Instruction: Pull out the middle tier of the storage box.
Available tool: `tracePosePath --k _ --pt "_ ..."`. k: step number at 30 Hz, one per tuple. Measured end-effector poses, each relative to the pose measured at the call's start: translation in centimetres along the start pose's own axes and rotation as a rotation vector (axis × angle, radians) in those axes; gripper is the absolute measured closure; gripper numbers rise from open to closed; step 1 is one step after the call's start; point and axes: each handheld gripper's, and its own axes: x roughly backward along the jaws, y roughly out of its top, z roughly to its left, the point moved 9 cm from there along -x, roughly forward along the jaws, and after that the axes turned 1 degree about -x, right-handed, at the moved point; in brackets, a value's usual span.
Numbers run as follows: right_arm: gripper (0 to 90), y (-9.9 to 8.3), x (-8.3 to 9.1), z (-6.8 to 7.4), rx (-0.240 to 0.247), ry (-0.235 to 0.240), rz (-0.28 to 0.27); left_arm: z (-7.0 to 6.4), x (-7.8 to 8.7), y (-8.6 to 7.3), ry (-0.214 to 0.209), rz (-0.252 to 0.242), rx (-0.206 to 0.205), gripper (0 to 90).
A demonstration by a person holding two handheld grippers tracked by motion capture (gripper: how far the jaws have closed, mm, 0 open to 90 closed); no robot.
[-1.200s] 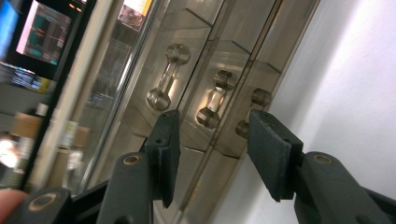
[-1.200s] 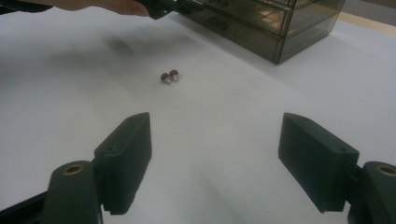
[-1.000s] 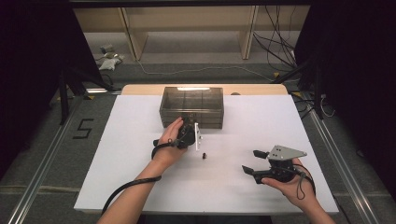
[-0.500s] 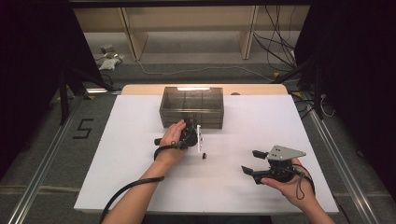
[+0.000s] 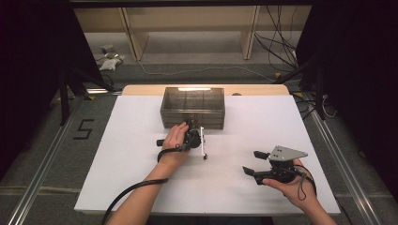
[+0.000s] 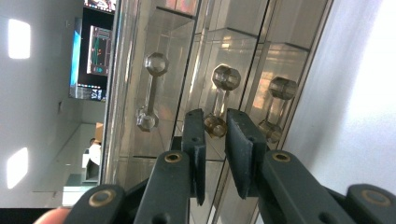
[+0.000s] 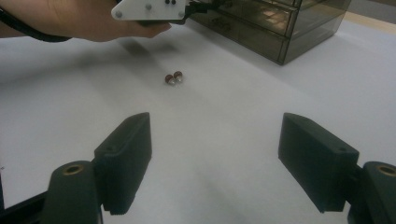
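table (image 5: 141, 140) bright | surroundings dark | drawer box (image 6: 196, 56) glare

l hand-held gripper (image 5: 191, 127) jaws nearly closed, reaching fwd; r hand-held gripper (image 5: 256, 162) jaws wide apart.

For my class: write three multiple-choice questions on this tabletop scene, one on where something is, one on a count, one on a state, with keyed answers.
1. Where is the drawer box?
A. far middle of the table
B. near right corner
C. on the floor

2. How many small beads lie on the table?
A. five
B. none
C. two

3. How do the right gripper jaws stand?
A. shut tight
B. wide apart
C. clamping a bead

Answers: 1 A, it sits beyond the left gripper; 2 C, a pair shows side by side; 3 B, bare table shows between them.
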Motion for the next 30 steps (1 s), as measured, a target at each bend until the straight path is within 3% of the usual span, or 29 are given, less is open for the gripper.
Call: tracePosePath --k 24,30 --pt "26.6 -0.03 -0.02 -0.02 -0.004 0.003 0.001 -0.2 0.03 0.01 0.048 0.023 -0.07 79.5" --pt "26.6 -0.02 -0.06 0.02 -0.015 0.01 -0.005 -0.2 0.0 0.06 0.049 0.018 -0.051 79.7"
